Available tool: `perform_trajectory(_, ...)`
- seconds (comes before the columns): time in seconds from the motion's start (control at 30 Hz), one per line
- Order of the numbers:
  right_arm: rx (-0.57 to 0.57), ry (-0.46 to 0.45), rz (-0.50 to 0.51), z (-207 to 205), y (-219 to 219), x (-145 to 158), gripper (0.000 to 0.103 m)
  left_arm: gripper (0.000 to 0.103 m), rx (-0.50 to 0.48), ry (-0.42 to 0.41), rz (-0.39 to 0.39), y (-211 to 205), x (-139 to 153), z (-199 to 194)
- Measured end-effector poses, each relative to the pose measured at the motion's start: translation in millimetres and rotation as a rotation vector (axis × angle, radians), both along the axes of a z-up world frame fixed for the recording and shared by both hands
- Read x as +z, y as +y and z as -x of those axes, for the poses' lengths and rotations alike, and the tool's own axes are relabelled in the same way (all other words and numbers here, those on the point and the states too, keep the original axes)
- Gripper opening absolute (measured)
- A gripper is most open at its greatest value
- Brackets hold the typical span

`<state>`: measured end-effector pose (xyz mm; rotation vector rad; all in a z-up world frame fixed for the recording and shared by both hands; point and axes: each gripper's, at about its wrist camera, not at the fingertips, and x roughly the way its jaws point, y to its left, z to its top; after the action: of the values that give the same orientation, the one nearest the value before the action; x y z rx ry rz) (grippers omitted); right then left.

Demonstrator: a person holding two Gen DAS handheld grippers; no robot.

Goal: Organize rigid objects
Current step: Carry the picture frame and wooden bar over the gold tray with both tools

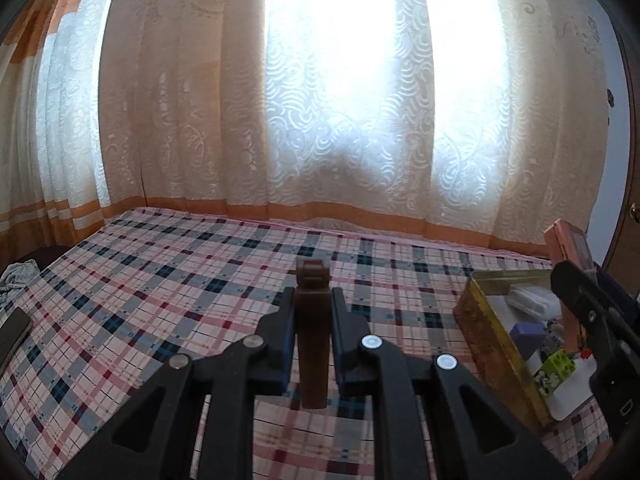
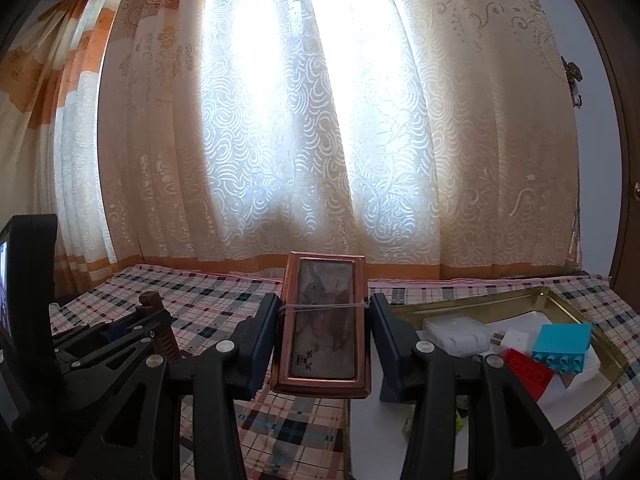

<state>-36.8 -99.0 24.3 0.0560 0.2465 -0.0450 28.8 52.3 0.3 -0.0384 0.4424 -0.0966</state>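
Note:
My left gripper (image 1: 313,300) is shut on a long brown comb-like stick (image 1: 312,332), held above the plaid bedsheet (image 1: 160,288). My right gripper (image 2: 324,312) is shut on a copper-framed rectangular box (image 2: 322,328) bound with a rubber band, held upright beside the gold tin (image 2: 576,300). The tin (image 1: 484,332) holds a white charger (image 2: 456,330), a blue brick (image 2: 562,346), a red brick (image 2: 526,374), a purple block (image 1: 528,338) and a green brick (image 1: 560,366). The left gripper also shows at the left of the right wrist view (image 2: 154,316), the right gripper at the right of the left wrist view (image 1: 576,280).
Patterned curtains (image 1: 320,100) hang behind the bed, backlit by a window. A dark phone (image 1: 12,338) lies at the bed's left edge beside crumpled cloth (image 1: 16,276). A wooden door (image 2: 624,160) stands at the right.

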Motion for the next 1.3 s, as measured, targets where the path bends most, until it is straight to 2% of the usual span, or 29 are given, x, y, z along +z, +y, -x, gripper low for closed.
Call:
perform_trajectory(0.5, -0.072, -0.022, 0.034, 13.4, -28.4, 2.7, 0.049, 0.013, -0.047, 0.000, -0.028, -45.9, 4.4, 6.8)
perform_trajectory(1.3, -0.199, -0.030, 0.022, 22.7, -92.7, 6.9, 0.049, 0.013, -0.131, -0.012, -0.007, -110.5, 16.9, 11.0)
